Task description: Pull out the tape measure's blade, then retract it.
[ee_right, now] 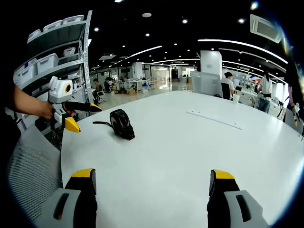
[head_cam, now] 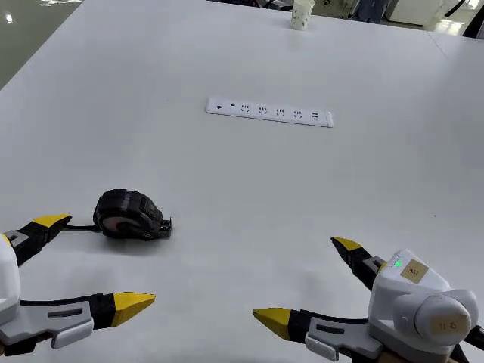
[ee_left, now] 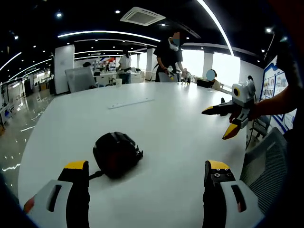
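Observation:
A black tape measure point(head_cam: 129, 215) lies on the white table, its blade tucked in and a short black strap trailing to the left. It sits just ahead of my left gripper point(head_cam: 94, 261), whose yellow-tipped jaws stand wide open with nothing between them. From the left gripper view the tape measure point(ee_left: 116, 153) is close in front, a little left of centre. My right gripper point(head_cam: 310, 280) is open too, at the near right, well apart from the tape measure point(ee_right: 121, 123). The left gripper point(ee_right: 80, 116) appears at the left of the right gripper view, and the right gripper point(ee_left: 222, 121) at the right of the left gripper view.
A white power strip point(head_cam: 268, 112) lies across the middle of the table. A small white cup-like object point(head_cam: 302, 13) stands near the far edge. People stand and sit beyond the table's far side point(ee_left: 169, 56). Shelves with bins rise at the left point(ee_right: 57, 47).

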The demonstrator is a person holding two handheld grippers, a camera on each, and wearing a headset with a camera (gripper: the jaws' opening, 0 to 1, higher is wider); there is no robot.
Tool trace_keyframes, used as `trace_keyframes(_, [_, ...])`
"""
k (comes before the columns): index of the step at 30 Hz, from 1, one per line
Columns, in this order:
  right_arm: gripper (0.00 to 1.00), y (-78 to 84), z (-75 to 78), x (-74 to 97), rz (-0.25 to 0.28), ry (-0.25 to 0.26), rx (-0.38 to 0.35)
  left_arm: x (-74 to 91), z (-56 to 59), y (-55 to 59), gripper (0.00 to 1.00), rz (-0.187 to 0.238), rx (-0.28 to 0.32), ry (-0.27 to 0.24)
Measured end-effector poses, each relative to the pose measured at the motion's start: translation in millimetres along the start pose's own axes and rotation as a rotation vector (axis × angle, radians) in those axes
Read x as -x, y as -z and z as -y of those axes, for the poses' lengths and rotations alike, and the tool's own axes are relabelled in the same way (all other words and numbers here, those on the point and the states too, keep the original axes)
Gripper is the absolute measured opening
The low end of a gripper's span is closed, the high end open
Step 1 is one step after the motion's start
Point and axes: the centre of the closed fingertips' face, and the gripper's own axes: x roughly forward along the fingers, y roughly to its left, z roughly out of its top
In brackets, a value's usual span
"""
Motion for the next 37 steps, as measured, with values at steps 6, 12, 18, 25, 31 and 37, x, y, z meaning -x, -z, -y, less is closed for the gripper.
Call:
trace_keyframes(6, [0.99,0.3,0.2,1.9,0.003,0.007,-0.008,2.3,-0.9,-1.6,0.99,0.007,0.005,0.006])
trace_keyframes(12, [0.99,0.5,0.6,2.9,0.002,0.013,-0.013,4.6,-4.8,-0.1,0.99,0.000,0.019,-0.002])
trace_keyframes(18, [0.99,-1.4,1.4,2.4,0.005,0.014,-0.016,4.2,-2.8,0.5,0.99,-0.008,0.031,-0.001])
trace_keyframes(25, [0.99,-2.8,1.7,2.0,0.008,0.014,-0.017,0.8,8.4,5.9,0.99,-0.053,0.042,0.054])
trace_keyframes(31, [0.99,-2.7,1.6,3.2,0.008,0.015,-0.019,1.1,7.4,1.8,0.99,-0.039,0.031,0.049])
trace_keyframes(37, [0.99,-2.5,2.7,3.5,0.008,0.016,-0.021,2.5,3.1,0.6,0.99,-0.028,0.027,0.037])
